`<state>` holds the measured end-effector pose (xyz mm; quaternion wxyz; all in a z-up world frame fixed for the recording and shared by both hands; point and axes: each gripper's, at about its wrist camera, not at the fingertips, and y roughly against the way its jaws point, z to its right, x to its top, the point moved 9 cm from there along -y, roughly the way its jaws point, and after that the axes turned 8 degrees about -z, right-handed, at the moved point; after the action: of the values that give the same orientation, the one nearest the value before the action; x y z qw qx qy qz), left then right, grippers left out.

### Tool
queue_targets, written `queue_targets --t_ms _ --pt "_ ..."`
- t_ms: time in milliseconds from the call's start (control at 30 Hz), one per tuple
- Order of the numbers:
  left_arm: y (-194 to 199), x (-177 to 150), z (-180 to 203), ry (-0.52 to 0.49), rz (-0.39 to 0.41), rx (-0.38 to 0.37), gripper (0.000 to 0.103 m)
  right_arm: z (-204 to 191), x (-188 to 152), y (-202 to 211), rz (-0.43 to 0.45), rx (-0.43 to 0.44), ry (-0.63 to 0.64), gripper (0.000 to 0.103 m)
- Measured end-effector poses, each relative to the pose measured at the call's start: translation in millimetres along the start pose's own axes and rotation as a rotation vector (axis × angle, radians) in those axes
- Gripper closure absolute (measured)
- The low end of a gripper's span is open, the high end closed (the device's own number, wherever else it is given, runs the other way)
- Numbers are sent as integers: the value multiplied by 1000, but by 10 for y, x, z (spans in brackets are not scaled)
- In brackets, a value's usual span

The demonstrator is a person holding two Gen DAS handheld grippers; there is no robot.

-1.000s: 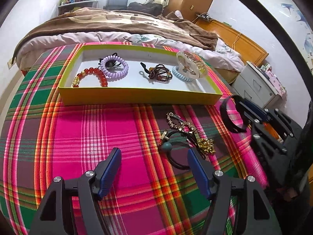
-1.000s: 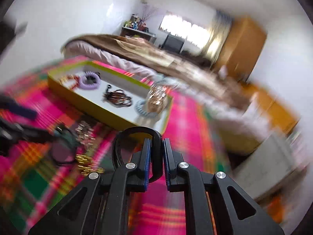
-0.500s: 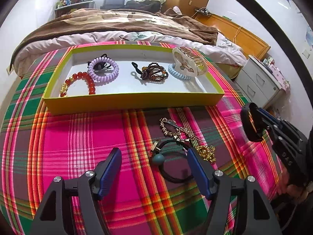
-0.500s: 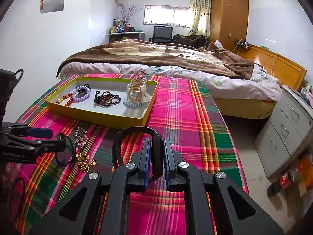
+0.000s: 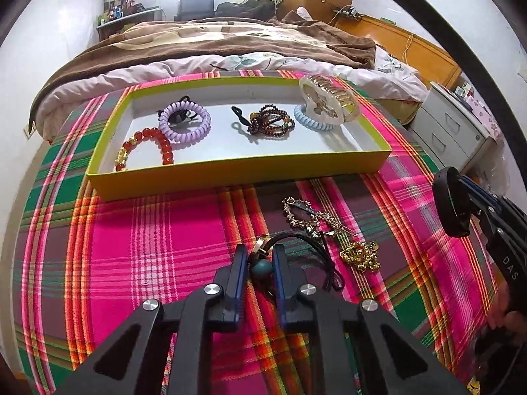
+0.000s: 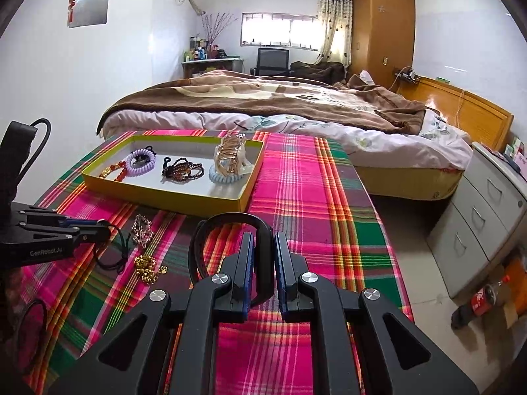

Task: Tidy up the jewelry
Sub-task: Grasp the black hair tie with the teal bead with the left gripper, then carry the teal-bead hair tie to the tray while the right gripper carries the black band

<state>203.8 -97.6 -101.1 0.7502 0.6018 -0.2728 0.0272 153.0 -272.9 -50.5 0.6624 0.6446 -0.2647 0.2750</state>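
A table under a pink, green and red plaid cloth (image 5: pixel 131 247) stands at the foot of a bed (image 6: pixel 280 98). At the far left of the right wrist view, the body of the left gripper (image 6: pixel 98 228) is cut off by the frame edge.

On the cloth sits a shallow yellow tray (image 5: pixel 230 172) with a white floor. From left to right it holds a red bead bracelet (image 5: pixel 145 146) with gold beads, a lilac coil hair tie (image 5: pixel 184 125) lying over a dark clip that is hard to make out, a dark brown beaded bracelet (image 5: pixel 270 125), and a pale blue coil tie (image 5: pixel 313 121) partly hidden under a clear and gold claw clip (image 5: pixel 329 102).

In front of the tray, the left gripper (image 5: pixel 260 263) has its blue-padded jaws drawn close, clamped on the teal bead of a black hair elastic (image 5: pixel 309 247). The cord loops out to the right on the cloth. Just right of it lie a crystal hair clip (image 5: pixel 306 214) and a small heap of gold chain (image 5: pixel 359 256); their fine detail is unclear.

Farther right, the right gripper (image 6: pixel 263 263) is pinched shut on a black band (image 6: pixel 230 223), a thick loop held above the cloth. In the left wrist view this band (image 5: pixel 449 204) is near the right edge, with the hand behind it mostly cut off.
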Motion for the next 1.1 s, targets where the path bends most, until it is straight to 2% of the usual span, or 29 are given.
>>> queue_targets --t_ms 400,700,900,1100 --pt "594 171 -73 18 115 13 88 -78 217 295 60 -8 12 91" --pt "951 472 -213 28 188 34 88 -159 497 297 76 8 3 91" --pt "994 757 -275 22 205 40 88 -274 652 160 59 24 16 91" --pt "852 1094 -330 11 202 37 88 -405 773 -121 10 50 16 91"
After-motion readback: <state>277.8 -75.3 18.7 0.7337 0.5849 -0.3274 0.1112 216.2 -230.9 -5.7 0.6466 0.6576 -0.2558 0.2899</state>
